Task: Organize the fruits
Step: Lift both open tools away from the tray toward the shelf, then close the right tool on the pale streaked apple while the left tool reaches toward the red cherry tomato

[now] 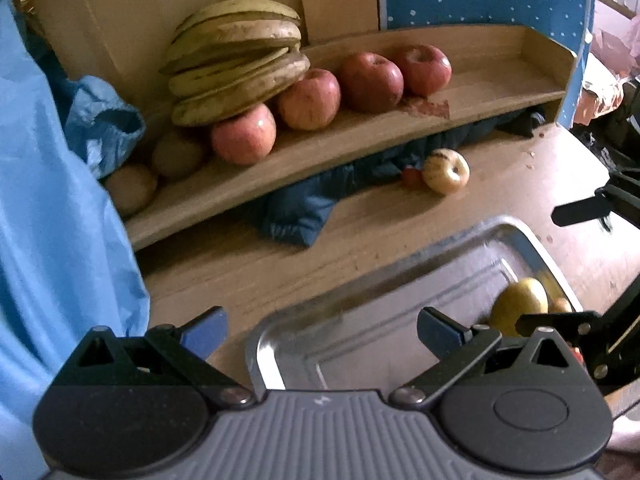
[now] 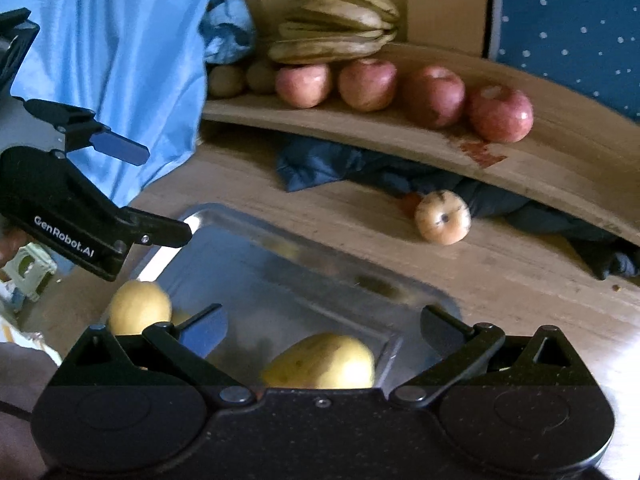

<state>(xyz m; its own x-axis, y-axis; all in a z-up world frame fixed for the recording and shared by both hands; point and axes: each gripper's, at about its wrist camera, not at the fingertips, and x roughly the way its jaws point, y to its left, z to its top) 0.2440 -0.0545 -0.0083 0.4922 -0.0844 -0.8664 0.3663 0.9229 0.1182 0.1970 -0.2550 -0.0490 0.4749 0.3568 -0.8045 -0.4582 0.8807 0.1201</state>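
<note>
I hold both tools wide apart and empty over the metal tray point(image 2: 248, 248) on the wooden surface point(image 2: 500, 276): my left tool point(image 1: 322, 330) and my right tool point(image 2: 324, 330). Two yellow fruits point(image 2: 320, 362) lie in the tray. A pale apple point(image 2: 442, 218) sits on the surface beyond, and the shelf point(image 1: 360, 136) carries four red apples point(image 1: 370, 82) and bananas point(image 1: 236, 64).

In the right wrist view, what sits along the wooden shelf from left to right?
Two brown round fruits → four red apples. The bananas rest on top, so they are left out.
</note>
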